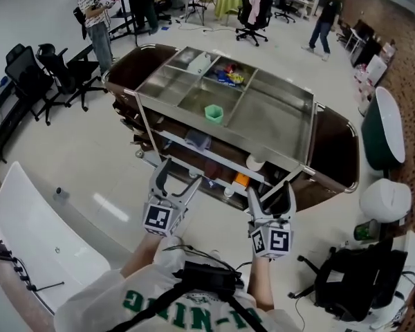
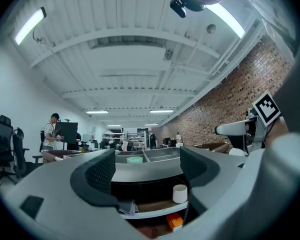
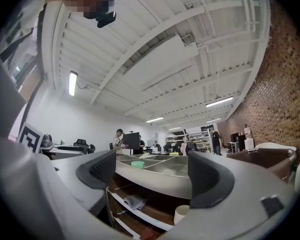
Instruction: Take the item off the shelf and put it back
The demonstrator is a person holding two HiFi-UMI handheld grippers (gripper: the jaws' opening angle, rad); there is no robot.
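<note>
Head view showed a white cup [image 1: 254, 162] standing upright on the shelf [image 1: 206, 155] just under the top tray of a steel cart [image 1: 277, 126]. Which shelf item the task meant could not be told. An orange box [image 1: 241, 180] was seen on a lower level, just below and to the left of the cup, and a folded grey item [image 1: 197, 141] lay further left on the shelf.

In the divided top tray, a green cup [image 1: 214, 113] stood alone in the front middle compartment, and colourful small items were seen in a compartment behind it. Dark brown tubs [image 1: 335, 151] were attached at the cart's two ends.

The left hand-held gripper [image 1: 180, 175] was held in front of the cart, short of the shelf. In the left gripper view its jaws [image 2: 147, 171] were spread wide with nothing gripped, the white cup [image 2: 179, 193] and orange box [image 2: 175, 221] being framed beyond them. The right hand-held gripper [image 1: 270, 194] was held beside it, likewise released. In the right gripper view its pads [image 3: 152, 171] stood apart and empty, with the cup [image 3: 181, 214] seen low between them but well off.

Office chairs [image 1: 28, 75] and a standing person [image 1: 97, 16] were seen beyond the cart to the left, and a black backpack [image 1: 360, 275] lay on the floor at the right.
</note>
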